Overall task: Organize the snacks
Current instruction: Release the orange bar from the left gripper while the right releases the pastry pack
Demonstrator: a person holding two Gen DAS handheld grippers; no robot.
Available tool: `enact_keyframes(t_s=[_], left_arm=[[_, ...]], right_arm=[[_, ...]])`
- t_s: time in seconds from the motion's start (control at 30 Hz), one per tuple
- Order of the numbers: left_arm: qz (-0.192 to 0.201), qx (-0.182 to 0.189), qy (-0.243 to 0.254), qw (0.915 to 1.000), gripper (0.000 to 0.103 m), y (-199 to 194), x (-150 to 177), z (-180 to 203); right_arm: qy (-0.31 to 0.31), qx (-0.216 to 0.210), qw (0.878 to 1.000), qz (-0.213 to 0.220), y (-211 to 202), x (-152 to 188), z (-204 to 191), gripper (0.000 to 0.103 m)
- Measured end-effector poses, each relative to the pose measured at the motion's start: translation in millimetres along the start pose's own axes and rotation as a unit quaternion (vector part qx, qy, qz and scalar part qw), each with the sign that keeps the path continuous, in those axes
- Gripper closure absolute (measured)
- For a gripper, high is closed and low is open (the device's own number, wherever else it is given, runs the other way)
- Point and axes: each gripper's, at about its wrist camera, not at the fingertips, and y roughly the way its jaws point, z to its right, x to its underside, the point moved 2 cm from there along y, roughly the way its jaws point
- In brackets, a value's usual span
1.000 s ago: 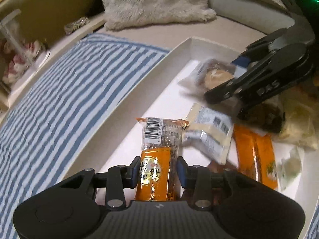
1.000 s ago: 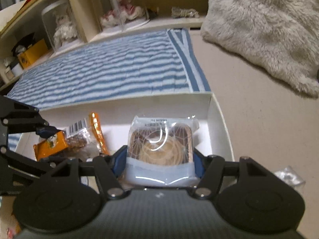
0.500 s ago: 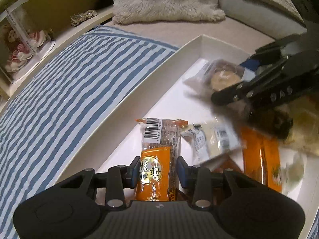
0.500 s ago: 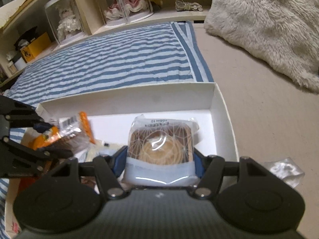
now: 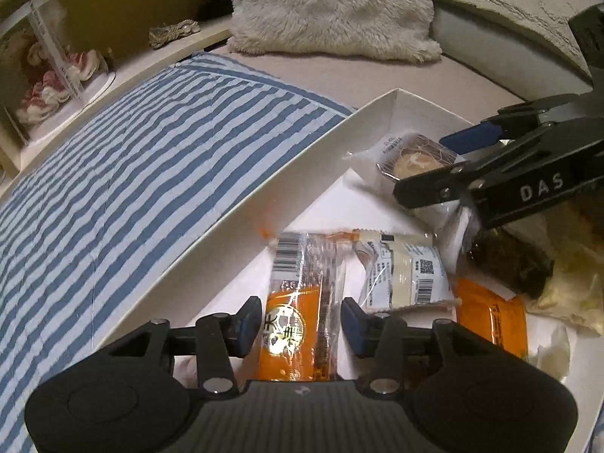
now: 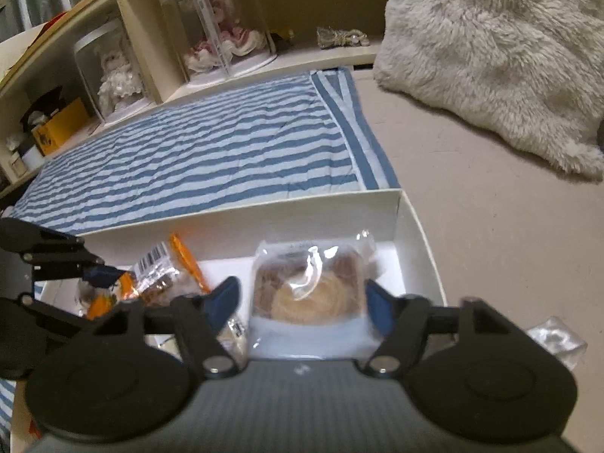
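A white box holds several wrapped snacks. In the left wrist view my left gripper has its jaws apart around an orange snack bar that lies in the box by the near wall. In the right wrist view my right gripper is open around a round pastry in a clear wrapper, which lies in the box's far right corner. The pastry and the right gripper's fingers also show in the left wrist view.
A white-wrapped snack, another orange pack and a dark snack lie in the box. A blue striped cloth lies beyond it, a fluffy grey cushion at the right, and a crumpled clear wrapper outside the box.
Both grippers have opened: the left let go of the orange bar, the right let go of the pastry, which now lies in the box corner. The white-wrapped snack shifted.
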Motion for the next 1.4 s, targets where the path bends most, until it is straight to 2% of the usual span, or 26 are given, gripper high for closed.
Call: enact_keyframes(t_s=[0.33, 0.5, 0.6, 0.67, 0.9, 1.1, 1.4], left_arm=[[0.022, -0.011, -0.053, 0.9983, 0.030, -27, 9, -8], [0.029, -0.021, -0.071, 0.9969, 0.015, -48, 15, -6], [0.035, -0.028, -0.084, 0.9955, 0.007, -61, 20, -4], [0.038, -0.034, -0.092, 0.9944, 0.001, -70, 24, -2], [0.060, -0.042, -0.125, 0.9895, 0.000, -108, 38, 5], [0.089, -0.058, -0.158, 0.9816, 0.000, -143, 50, 12], [0.122, -0.087, -0.193, 0.9698, 0.000, -198, 71, 29]], right_arm=[[0.014, 0.004, 1.000, -0.006, -20, -1, 0, 0.014], [0.004, 0.008, 1.000, -0.003, -31, 1, -7, 0.010], [-0.004, 0.009, 1.000, 0.000, -40, 0, -13, 0.002], [-0.013, 0.012, 1.000, -0.001, -47, 1, -17, 0.001], [-0.025, 0.017, 1.000, 0.001, -79, 11, -34, 0.000], [-0.033, 0.018, 0.999, 0.005, -103, 21, -53, 0.000], [-0.027, 0.009, 0.999, 0.037, -155, 38, -65, 0.000]])
